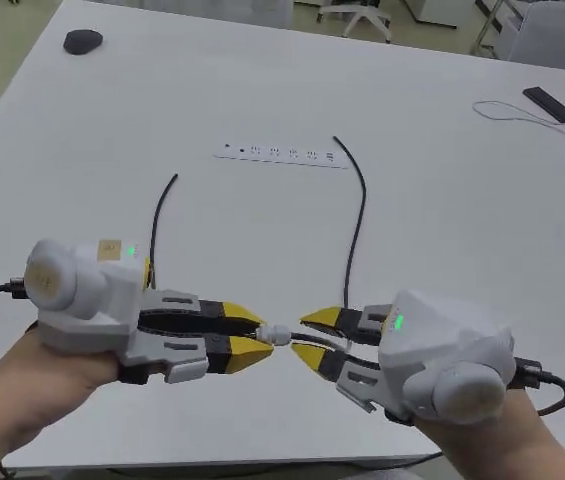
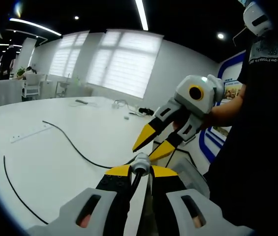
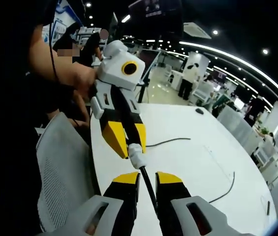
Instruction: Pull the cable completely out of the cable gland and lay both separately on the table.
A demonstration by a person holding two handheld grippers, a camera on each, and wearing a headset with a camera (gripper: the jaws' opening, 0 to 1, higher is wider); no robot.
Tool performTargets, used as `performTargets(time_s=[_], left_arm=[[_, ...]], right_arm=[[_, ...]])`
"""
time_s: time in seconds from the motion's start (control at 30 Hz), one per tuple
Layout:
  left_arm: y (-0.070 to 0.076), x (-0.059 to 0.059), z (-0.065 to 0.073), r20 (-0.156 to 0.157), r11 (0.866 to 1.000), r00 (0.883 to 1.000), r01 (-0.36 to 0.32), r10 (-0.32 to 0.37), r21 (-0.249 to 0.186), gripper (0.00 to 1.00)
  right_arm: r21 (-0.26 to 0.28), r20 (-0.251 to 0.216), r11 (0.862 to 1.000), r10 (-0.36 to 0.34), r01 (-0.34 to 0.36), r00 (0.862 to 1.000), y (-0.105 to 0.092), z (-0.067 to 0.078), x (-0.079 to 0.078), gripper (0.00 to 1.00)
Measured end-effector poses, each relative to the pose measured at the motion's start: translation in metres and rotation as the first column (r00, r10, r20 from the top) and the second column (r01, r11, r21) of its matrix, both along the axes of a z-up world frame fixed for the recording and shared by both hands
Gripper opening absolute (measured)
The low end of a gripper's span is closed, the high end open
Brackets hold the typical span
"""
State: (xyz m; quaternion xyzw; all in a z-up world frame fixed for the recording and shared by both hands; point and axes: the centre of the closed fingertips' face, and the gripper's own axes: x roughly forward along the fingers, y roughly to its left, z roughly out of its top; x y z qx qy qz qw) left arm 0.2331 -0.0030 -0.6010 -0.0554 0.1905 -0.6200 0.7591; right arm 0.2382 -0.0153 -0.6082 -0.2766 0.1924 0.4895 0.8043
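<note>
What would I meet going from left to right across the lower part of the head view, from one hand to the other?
left hand → left gripper → cable gland → right gripper → right hand

— How is the light?
— Bright, even, from overhead; the matte white tabletop [image 1: 462, 230] carries only faint, soft shadows.
— And sharpness?
— The head view is crisp. Both gripper views bend at their edges, and the long white ceiling strip lights [image 2: 141, 14] glare against a dark ceiling.
</note>
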Motion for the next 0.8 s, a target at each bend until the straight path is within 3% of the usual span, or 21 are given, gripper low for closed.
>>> performTargets(time_s=[0.2, 0.8], left_arm=[[-0.001, 0.002, -0.002, 0.000, 1.000, 1.000, -0.005, 0.005, 0.005, 0.15], [-0.002, 0.000, -0.013, -0.017, 0.999, 1.000, -0.012, 0.012, 0.031, 0.15]], right_arm=[[-0.024, 0.011, 1.000, 0.013, -0.013, 1.000, 0.003, -0.004, -0.001, 0.02], [-0.070, -0.010, 0.997, -0.024, 0.024, 1.000, 0.001, -0.018, -0.002, 0.00]])
